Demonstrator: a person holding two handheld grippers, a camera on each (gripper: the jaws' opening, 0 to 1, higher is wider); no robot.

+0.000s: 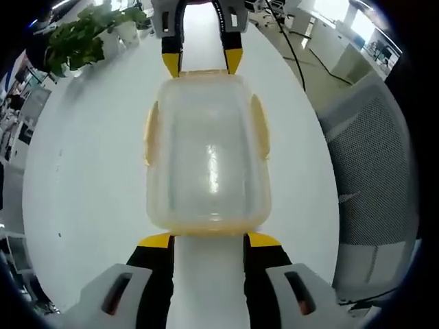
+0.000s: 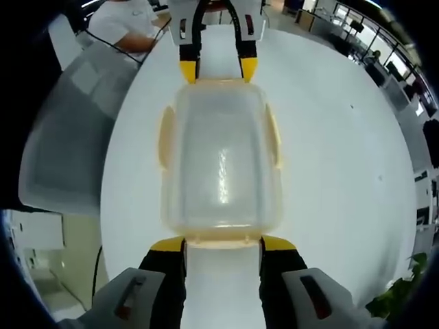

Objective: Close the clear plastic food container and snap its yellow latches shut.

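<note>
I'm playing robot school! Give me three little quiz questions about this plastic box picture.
1. True or false: the clear container sits on a white table.
2. What colour are the latches on its long sides? A red, B yellow, C green.
3. Fill in: the left gripper and the right gripper face each other from the container's two short ____.

Key: 1 true; 2 B; 3 ends.
</note>
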